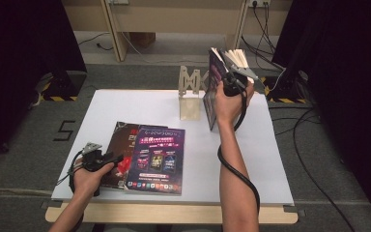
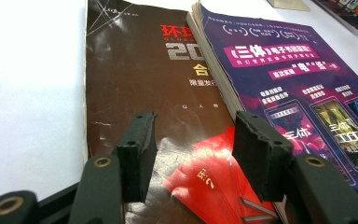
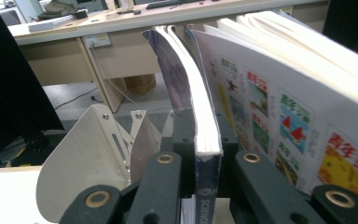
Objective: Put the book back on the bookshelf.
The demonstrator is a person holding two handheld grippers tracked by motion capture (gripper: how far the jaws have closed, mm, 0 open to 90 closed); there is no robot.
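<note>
Two magazines lie flat at the table's front left. A purple-covered one (image 1: 157, 159) (image 2: 298, 88) overlaps a dark brown one (image 1: 121, 140) (image 2: 135, 79). My left gripper (image 1: 117, 158) (image 2: 193, 149) hovers open just over the brown cover, beside the purple one's edge, with nothing between its jaws. At the back right my right gripper (image 1: 229, 77) (image 3: 208, 144) is shut on the upright magazine (image 1: 214, 92) (image 3: 200, 116), a thin one with a dark purple cover, clamped near its spine. A thicker book (image 1: 236, 57) (image 3: 284, 93) with fanned pages leans against it.
A cream metal bookend (image 1: 191, 94) (image 3: 88, 163) stands on the white table (image 1: 270, 159) just left of the upright magazine. Cables trail on the floor to the right, and a wooden desk stands beyond the table's far edge.
</note>
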